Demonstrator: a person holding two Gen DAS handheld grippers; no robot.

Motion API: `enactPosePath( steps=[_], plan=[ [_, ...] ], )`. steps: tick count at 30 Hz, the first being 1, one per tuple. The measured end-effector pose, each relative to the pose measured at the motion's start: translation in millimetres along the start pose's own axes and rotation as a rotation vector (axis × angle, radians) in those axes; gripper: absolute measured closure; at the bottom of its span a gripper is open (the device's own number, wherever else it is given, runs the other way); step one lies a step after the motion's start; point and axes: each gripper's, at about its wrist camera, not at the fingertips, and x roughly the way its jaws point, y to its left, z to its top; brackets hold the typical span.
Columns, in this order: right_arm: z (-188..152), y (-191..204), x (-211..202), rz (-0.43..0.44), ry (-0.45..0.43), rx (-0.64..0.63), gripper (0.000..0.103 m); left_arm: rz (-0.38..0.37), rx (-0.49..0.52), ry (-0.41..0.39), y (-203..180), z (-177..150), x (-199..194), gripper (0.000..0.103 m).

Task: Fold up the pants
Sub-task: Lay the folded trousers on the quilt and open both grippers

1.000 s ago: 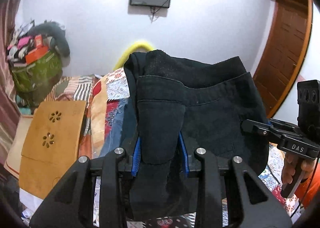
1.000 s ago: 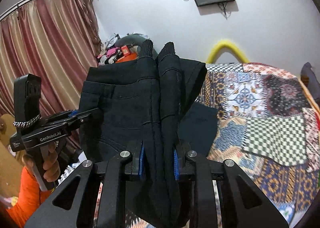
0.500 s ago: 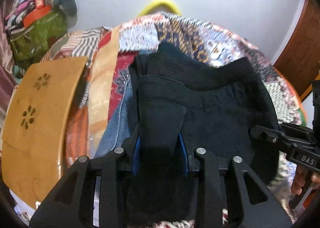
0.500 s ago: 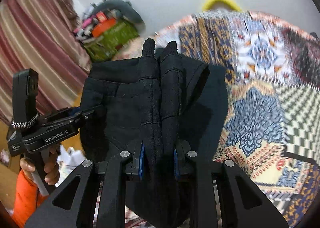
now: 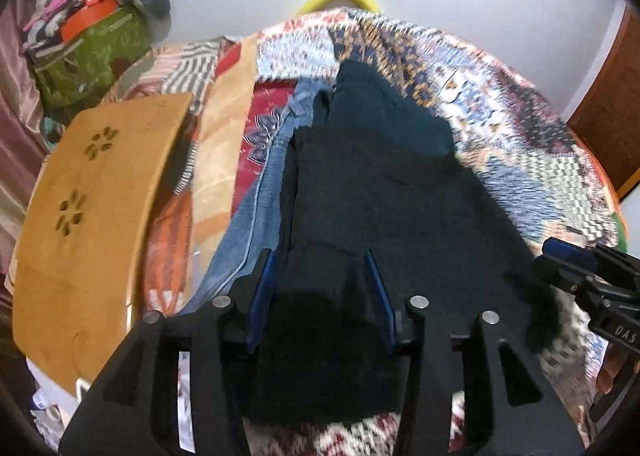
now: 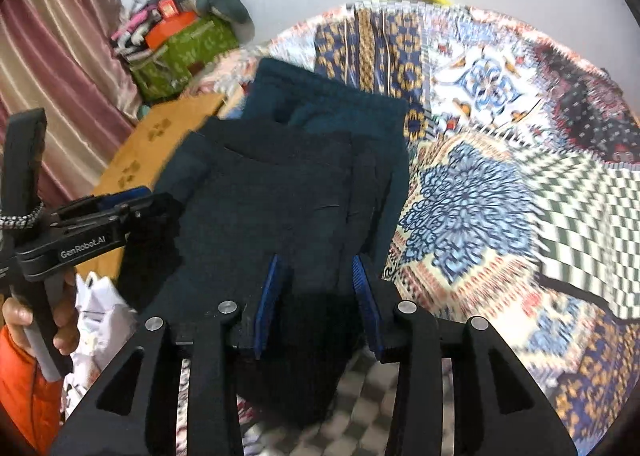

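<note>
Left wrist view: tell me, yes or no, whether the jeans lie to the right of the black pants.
No, the jeans lie to the left of the black pants, between them and the wooden board.

We have both grippers pitched steeply down, side by side and near each other. Left gripper (image 5: 320, 296): jaws have just been opening, dark cloth sits between the blue pads (image 5: 262, 296), and a gap shows on the right pad's side, so no clamp there now. Right gripper (image 6: 316, 296): same story, jaws have just been opening, cloth between the pads (image 6: 269, 296), pads standing off the fabric. In the right wrist view we see the left hand (image 6: 36, 320) wrapped around its handle, orange sleeve at the wrist. In the left wrist view the right gripper's fingers point in from the right edge, and the hand under them is mostly cropped and blurred.
</note>
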Motion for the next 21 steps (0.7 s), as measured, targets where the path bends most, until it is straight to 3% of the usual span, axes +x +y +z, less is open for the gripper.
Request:
enactPosePath(
  steps=[7,12,21],
  plan=[
    [-13.7,37.1,-103.1,0.031,-0.172,-0.033,0.067,-0.029,0.023,-0.154,-17.5,-18.5,-123.2,0.057],
    [-34.6,74.6,-197.4,0.069,-0.351,-0.075,0.067,-0.057,0.050,-0.319,-35.6,-42.2,-229.2,0.057],
    [-100.7,131.2,-314.3,0.107,-0.617,-0.163,0.067,-0.007,0.121,-0.621,-71.6,-129.3,-380.5,0.050]
  ],
)
